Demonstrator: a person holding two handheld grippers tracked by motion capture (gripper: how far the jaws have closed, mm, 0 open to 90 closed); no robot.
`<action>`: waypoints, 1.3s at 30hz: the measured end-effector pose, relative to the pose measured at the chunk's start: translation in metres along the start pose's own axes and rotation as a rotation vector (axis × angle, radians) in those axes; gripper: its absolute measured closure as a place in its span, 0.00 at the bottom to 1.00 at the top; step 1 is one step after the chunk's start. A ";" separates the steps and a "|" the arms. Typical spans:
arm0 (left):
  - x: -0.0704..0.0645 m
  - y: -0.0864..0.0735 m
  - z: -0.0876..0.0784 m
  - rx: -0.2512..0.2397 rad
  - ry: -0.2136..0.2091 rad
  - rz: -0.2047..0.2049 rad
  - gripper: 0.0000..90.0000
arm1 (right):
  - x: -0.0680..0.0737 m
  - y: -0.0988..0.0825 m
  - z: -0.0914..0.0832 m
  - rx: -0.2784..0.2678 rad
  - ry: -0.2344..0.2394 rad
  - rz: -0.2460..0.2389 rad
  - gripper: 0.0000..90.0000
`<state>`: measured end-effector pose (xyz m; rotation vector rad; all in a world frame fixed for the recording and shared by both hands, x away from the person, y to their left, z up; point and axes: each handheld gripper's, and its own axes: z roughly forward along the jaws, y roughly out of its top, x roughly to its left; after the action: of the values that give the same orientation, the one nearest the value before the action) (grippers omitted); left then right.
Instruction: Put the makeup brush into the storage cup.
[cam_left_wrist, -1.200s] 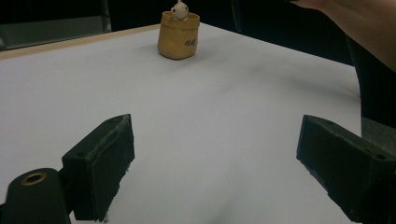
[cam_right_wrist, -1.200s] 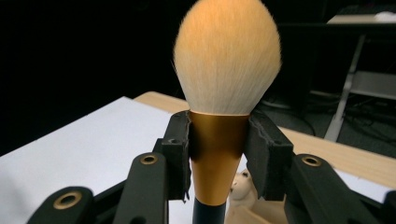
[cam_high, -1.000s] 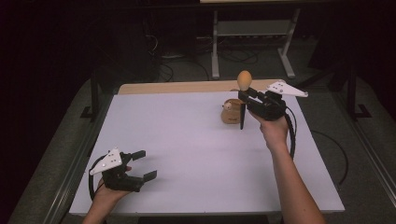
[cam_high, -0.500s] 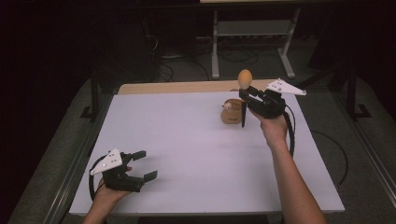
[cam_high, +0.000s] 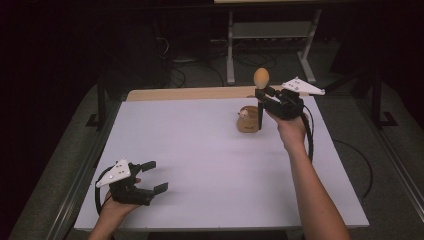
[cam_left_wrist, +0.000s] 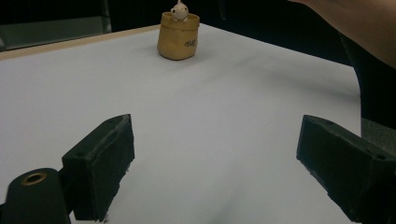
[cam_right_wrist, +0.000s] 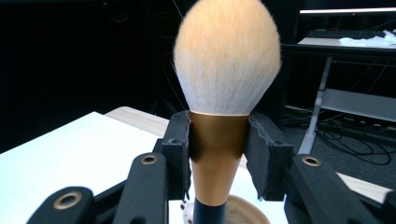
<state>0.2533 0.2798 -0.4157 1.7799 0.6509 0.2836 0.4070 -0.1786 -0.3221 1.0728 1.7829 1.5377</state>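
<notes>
Right gripper (cam_right_wrist: 218, 156) pinches brush (cam_right_wrist: 223, 107), held upright over cup (cam_high: 248, 120) near worktop's far edge. Next: lower handle into cup. Left gripper (cam_high: 154, 176) spread, idle.

Fluffy gold-ferruled brush (cam_right_wrist: 219, 116), upright, above holder (cam_high: 248, 120)

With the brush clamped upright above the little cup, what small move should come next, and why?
Probably lower it straight down: the right gripper is shut on the brush, handle end just above the cup, bristles up. The left gripper rests open.
</notes>
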 end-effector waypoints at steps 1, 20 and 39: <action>0.000 0.000 0.000 0.000 0.000 0.000 0.12 | 0.000 0.001 0.000 -0.002 -0.002 -0.002 0.68; 0.000 0.000 0.000 -0.001 0.000 -0.005 0.12 | -0.007 0.011 0.016 -0.032 -0.035 -0.001 0.68; 0.000 0.000 0.001 0.000 -0.006 -0.003 0.12 | -0.011 0.009 0.033 -0.019 -0.063 -0.019 0.68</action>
<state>0.2535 0.2793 -0.4159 1.7785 0.6495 0.2760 0.4417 -0.1699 -0.3205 1.0797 1.7279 1.4910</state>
